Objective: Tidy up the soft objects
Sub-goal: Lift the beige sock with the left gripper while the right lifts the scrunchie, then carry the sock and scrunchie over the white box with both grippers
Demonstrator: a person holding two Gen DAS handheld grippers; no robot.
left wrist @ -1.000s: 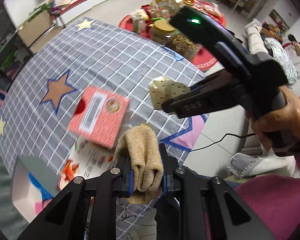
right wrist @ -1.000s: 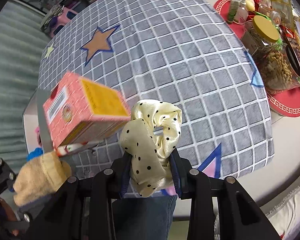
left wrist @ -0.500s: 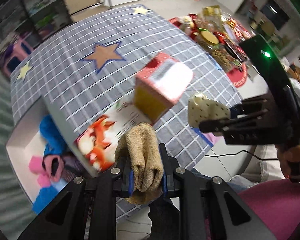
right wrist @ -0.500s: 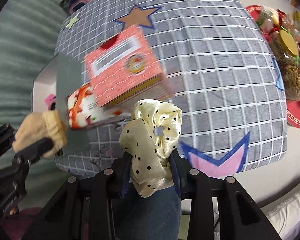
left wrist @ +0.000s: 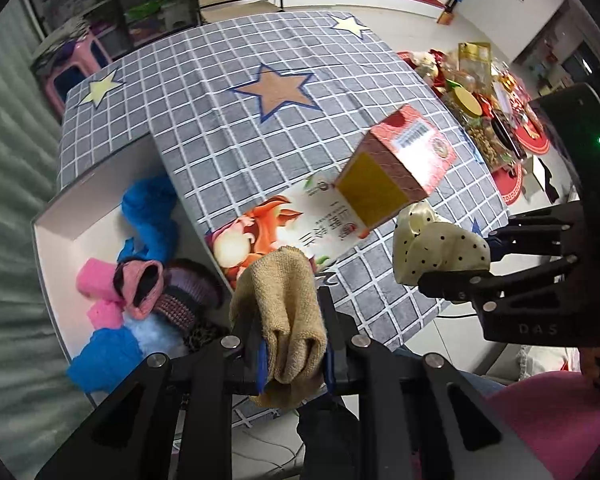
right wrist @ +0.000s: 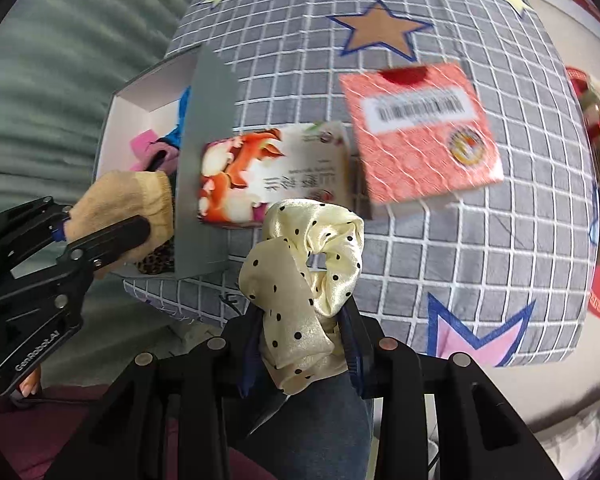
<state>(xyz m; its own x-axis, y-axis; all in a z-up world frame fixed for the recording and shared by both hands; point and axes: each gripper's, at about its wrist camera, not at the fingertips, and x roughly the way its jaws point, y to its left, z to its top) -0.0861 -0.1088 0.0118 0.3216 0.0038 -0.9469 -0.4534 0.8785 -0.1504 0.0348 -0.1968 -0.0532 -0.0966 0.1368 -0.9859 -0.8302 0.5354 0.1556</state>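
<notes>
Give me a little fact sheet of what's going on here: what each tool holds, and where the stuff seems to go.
left gripper: fingers closed on a tan sock
right gripper: fingers closed on a cream dotted scrunchie
open box: at the table edge, already holds blue, pink and striped soft items
table: grey checked cloth with stars
also on table: pink carton, fox-print pack

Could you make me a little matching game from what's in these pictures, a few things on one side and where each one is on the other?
Things:
1. tan sock
2. polka-dot scrunchie
3. pink sponge
4. red carton

Places:
A. inside the white box
B. in the left gripper's jaws
C. on the grey checked tablecloth
D. in the right gripper's jaws

Pairs: 1-B, 2-D, 3-A, 4-C
</notes>
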